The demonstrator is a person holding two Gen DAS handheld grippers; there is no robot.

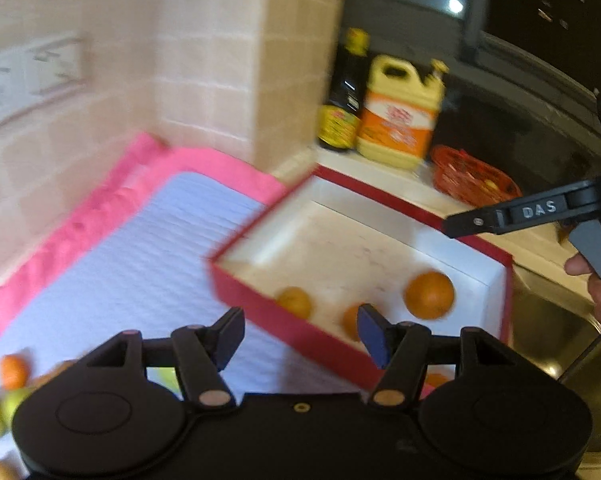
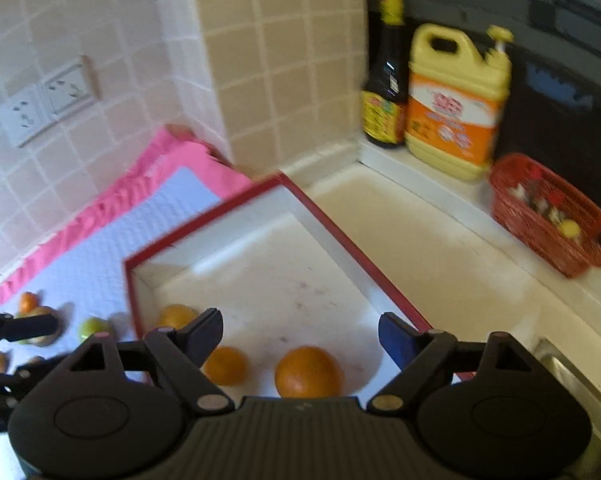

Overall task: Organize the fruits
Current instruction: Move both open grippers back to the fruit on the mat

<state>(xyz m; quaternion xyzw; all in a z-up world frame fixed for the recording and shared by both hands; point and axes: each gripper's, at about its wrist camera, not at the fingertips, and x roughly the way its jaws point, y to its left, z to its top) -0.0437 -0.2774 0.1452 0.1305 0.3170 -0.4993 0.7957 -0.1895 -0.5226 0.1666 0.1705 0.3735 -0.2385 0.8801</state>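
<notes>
Over the red box (image 2: pixel 220 216), both hand-held grippers hang wide and empty, left (image 1: pixel 300 330), right (image 2: pixel 300 334). Three oranges (image 2: pixel 309 372) sit inside; loose fruit (image 2: pixel 93 327) waits on the mat (image 1: pixel 140 264). Next call, I'd judge: fetch another. Motion blur smears detail, and the grippers' bodies hide the near fruit.

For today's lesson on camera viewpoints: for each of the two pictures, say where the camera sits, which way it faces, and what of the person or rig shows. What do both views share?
Left wrist: sits on the left gripper, open, facing the red box; the right gripper and a hand show.
Right wrist: sits on the right gripper, open, above the box's oranges; the left gripper shows at left.
Shared: box, oranges, yellow jug, pink-edged mat.
</notes>
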